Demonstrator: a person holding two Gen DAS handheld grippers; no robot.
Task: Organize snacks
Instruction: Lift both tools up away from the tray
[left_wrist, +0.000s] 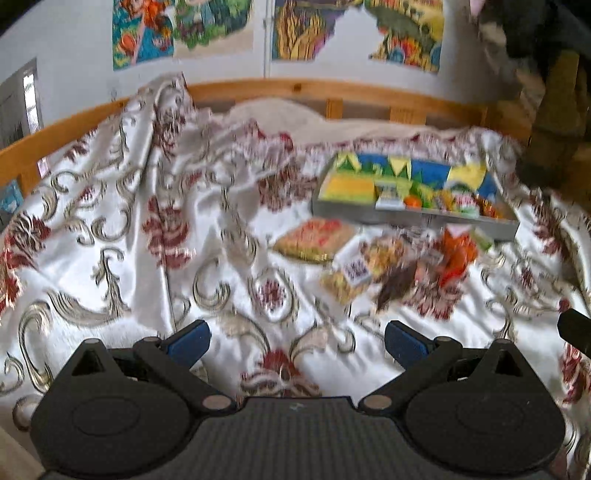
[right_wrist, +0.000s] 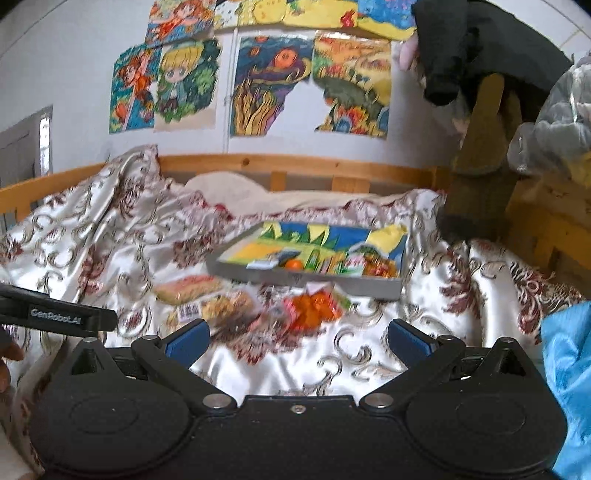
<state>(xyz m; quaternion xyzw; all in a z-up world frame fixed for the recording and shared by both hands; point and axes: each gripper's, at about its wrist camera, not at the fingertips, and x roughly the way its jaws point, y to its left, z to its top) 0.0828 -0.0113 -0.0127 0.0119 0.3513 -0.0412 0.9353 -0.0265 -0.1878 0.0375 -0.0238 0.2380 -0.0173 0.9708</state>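
Grey tray is set just behind loose snack packets for sorting; both grippers are held wide open, empty.

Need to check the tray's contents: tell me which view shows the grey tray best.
Right wrist view: the grey tray sits near centre, somewhat less blurred. Left wrist view shows the same tray farther right, more smeared.
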